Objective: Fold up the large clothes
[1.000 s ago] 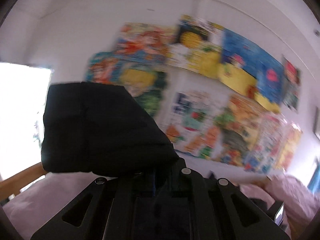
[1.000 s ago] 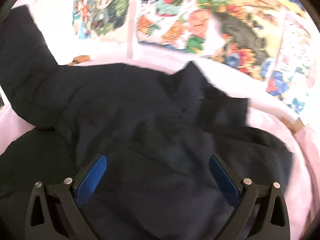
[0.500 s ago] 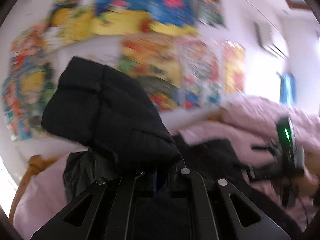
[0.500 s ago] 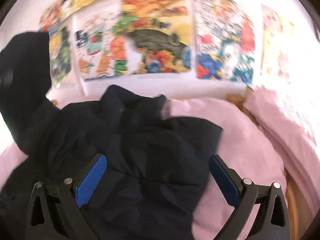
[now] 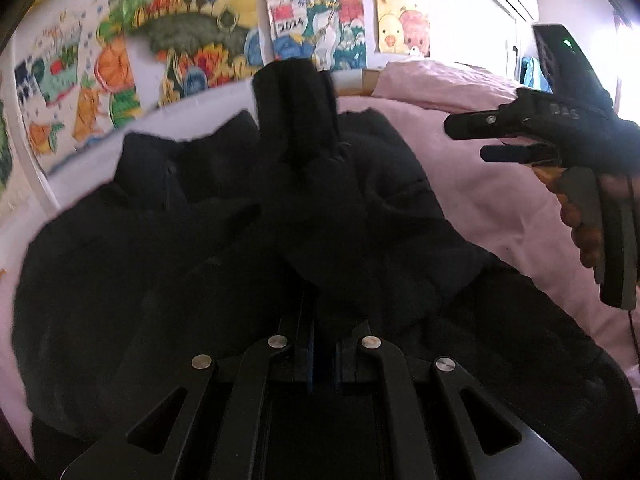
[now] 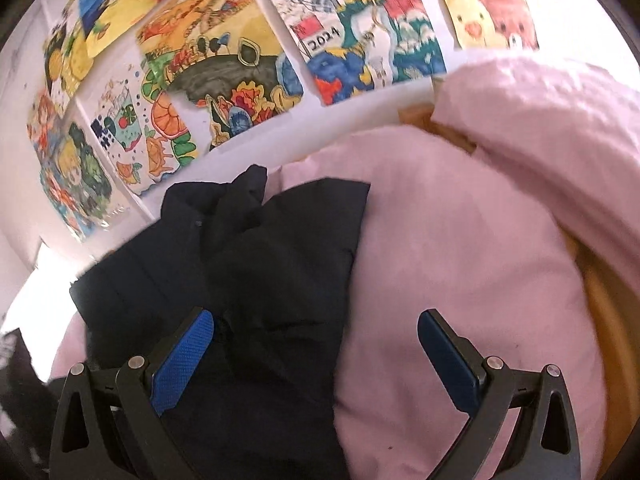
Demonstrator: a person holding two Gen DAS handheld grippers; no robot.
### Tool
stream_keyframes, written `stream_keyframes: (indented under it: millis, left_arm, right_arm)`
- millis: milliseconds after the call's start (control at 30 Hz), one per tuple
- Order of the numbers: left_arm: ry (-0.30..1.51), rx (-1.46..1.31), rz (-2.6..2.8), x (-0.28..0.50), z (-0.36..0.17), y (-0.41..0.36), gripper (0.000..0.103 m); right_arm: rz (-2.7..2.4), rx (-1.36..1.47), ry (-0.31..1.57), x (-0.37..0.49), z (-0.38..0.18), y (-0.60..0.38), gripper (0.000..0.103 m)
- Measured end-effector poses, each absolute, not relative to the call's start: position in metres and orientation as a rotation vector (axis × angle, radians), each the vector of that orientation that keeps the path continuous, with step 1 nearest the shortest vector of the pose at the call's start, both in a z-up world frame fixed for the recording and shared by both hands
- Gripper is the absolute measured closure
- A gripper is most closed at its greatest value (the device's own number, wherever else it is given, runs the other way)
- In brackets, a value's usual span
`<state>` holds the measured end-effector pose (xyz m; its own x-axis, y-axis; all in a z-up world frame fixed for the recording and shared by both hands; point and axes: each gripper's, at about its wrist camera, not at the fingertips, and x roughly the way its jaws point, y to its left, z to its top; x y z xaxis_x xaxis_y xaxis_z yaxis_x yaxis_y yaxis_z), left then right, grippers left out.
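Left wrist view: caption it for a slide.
Left claw shut on black jacket over pink bedding.

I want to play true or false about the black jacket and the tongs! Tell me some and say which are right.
1. The left tongs are shut on the black jacket. True.
2. The right tongs are pinching the jacket. False: they are open and hold nothing.
3. The jacket lies on a pink bedsheet. True.
4. The wall is bare. False: colourful drawings hang on it.
5. A drawing shows the number 2024. True.
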<state>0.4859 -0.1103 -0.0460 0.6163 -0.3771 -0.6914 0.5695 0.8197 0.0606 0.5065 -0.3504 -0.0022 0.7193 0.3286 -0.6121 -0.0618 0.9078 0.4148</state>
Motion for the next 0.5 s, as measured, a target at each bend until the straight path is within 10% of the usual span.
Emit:
stream_keyframes:
  millis: [133, 267, 500]
  left_arm:
    - [0.773, 0.239, -0.591, 0.497, -0.047, -0.105, 0.087]
    - [0.802, 0.211, -0.697, 0.482, -0.051, -0.104, 0.034]
    - [0.722, 0.204, -0.726, 0.46, -0.033, -0.091, 0.02]
  right_arm:
    - [0.316, 0.511, 0.754, 0.51, -0.009, -0.356, 0.0]
    - [0.507, 0.701, 0.772, 0.515, -0.014, -0.356, 0.0]
    - [0.655, 0.842, 0.861, 0.526, -0.028, -0.339, 0.0]
